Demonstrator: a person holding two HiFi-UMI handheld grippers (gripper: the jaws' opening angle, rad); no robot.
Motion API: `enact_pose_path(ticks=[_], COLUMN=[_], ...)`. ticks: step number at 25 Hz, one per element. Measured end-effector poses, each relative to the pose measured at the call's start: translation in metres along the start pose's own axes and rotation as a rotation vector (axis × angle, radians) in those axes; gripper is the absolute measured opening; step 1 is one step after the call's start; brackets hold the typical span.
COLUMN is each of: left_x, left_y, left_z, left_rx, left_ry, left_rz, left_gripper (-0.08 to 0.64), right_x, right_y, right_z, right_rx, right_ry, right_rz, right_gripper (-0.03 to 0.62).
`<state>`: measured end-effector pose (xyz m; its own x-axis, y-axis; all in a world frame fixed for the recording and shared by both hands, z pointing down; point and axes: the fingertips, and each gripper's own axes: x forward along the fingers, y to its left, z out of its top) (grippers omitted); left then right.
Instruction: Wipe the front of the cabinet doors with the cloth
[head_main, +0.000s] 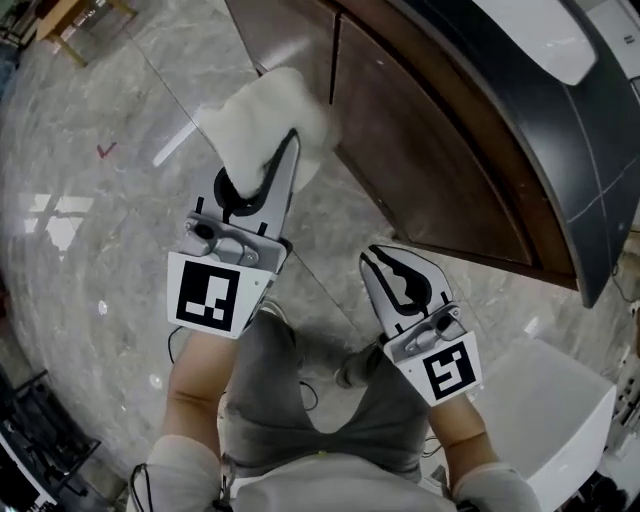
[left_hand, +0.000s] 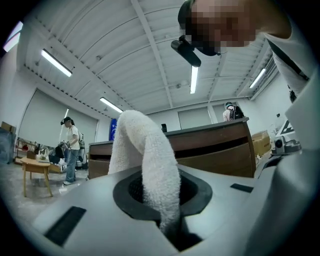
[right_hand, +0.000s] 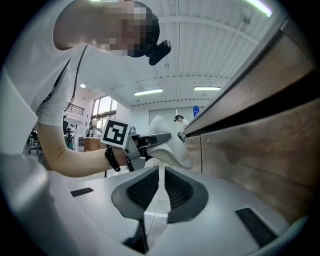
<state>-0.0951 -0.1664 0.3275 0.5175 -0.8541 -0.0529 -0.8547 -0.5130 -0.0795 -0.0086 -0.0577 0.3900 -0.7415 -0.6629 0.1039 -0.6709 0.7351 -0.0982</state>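
Observation:
A white fluffy cloth (head_main: 262, 118) is clamped in my left gripper (head_main: 285, 150), which is shut on it. The cloth's far end lies against or just off the brown cabinet doors (head_main: 430, 160), by the seam between two doors; I cannot tell if it touches. In the left gripper view the cloth (left_hand: 150, 160) rises from between the jaws of the left gripper (left_hand: 162, 200). My right gripper (head_main: 378, 258) hangs lower right, shut with nothing in it, short of the doors. The right gripper view shows its jaws (right_hand: 161, 187) together, the cloth (right_hand: 167, 145) and a door (right_hand: 260, 150) ahead.
A dark curved countertop (head_main: 520, 90) overhangs the cabinet. A white box (head_main: 555, 420) stands on the marble floor (head_main: 90, 220) at lower right. A small wooden table (left_hand: 35, 167) and people (left_hand: 70, 150) are farther off in the room.

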Motion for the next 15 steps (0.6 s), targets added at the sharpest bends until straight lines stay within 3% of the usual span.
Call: enact_pose_path(ticks=[4,10,15], left_x=[0.022,0.043,0.053], left_y=[0.002,0.007,0.006], left_z=[-0.035,-0.077,-0.093], left_rx=[0.039,0.057,0.068], left_ry=[-0.037,-0.079,-0.112], left_rz=[-0.066,-0.105,-0.111], left_gripper=[0.061,0.061,0.061], right_x=[0.022,0.036,0.035], right_y=[-0.011,-0.015,-0.020], right_z=[-0.041,-0.089,-0.116], right_rx=[-0.027,-0.113,-0.117], right_ry=[-0.020,-0.059,-0.052], right_rz=[0.008,-0.007,-0.015], right_gripper=[0.058,0.058,0.058])
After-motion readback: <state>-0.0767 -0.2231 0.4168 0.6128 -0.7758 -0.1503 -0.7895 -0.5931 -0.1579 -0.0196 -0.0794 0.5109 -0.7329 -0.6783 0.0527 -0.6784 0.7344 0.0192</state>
